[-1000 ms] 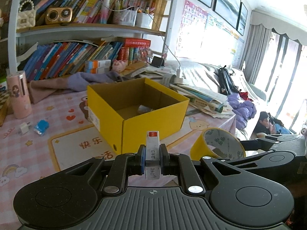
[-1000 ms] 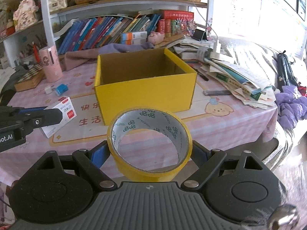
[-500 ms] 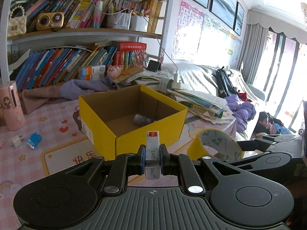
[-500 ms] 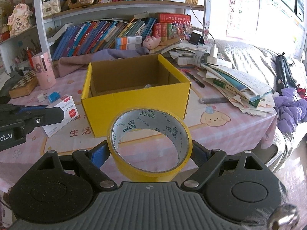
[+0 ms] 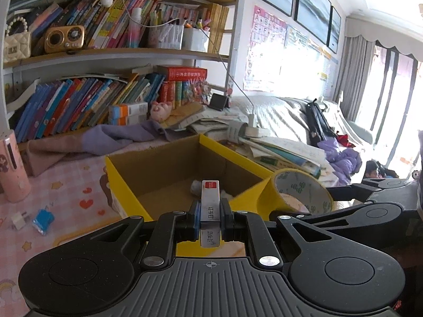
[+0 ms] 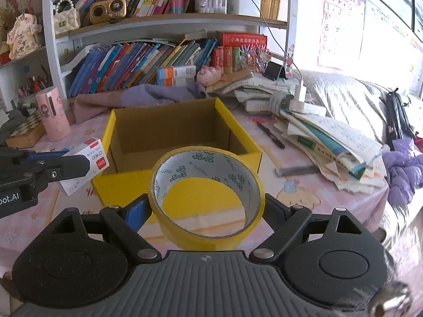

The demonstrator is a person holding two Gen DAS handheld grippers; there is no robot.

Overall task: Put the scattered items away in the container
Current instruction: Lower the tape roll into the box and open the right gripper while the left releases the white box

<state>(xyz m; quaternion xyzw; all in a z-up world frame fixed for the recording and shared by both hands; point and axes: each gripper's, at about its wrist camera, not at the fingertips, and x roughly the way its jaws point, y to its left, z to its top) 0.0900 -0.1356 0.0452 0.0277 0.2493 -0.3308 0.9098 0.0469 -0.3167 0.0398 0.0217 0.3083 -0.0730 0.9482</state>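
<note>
Carry step: I have both loads up near the box [image 6: 182, 142], nothing dropped yet. Left gripper [image 5: 210, 218] is clamped tight on a small staple carton [image 5: 210, 206], which pokes forward past the jaws over the box's near wall. Right gripper [image 6: 207, 208] stands wide, pads pressing both sides of the tape roll [image 6: 207, 198], just short of the near wall. Next I judge: ease both over the opening, then release. One small item already lies inside.

i see the table [image 6: 312, 185] under a pink cartoon cloth. the yellow box [image 6: 179, 177] sits mid-table; a pink cylinder [image 6: 53, 113] at ten o'clock, a paper pile [image 6: 330, 140] at three, a pen [image 6: 269, 134] between.
</note>
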